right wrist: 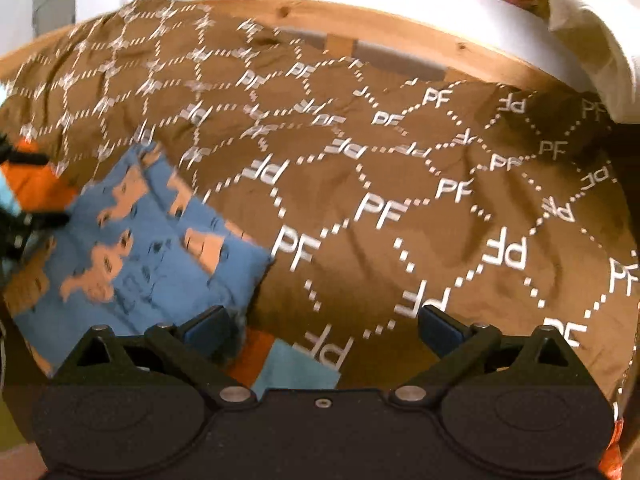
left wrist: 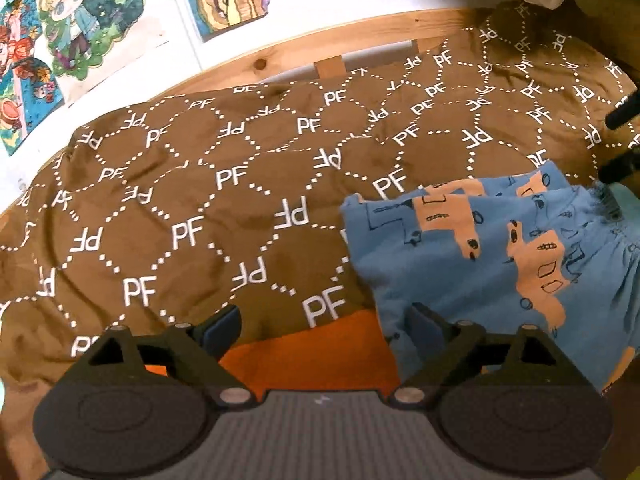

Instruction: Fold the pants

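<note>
The pants (left wrist: 480, 248) are blue with tan prints and lie folded in a flat stack on a brown blanket (left wrist: 200, 200). In the left wrist view my left gripper (left wrist: 324, 326) is open with nothing between its fingers, just left of the stack's near corner; its right fingertip (left wrist: 424, 324) overlaps the pants' edge. In the right wrist view the pants (right wrist: 140, 248) lie at the lower left. My right gripper (right wrist: 324, 324) is open and holds nothing, near the stack's right corner, with its left fingertip (right wrist: 212, 326) at the pants' edge.
The blanket (right wrist: 400, 184) with white "PF" lettering covers a bed with a wooden frame (left wrist: 360, 36). An orange cloth (left wrist: 320, 352) and a light blue patch (right wrist: 296, 368) show at the near edge. A white cloth (right wrist: 592, 40) lies at the far right. Posters (left wrist: 80, 20) hang on the wall.
</note>
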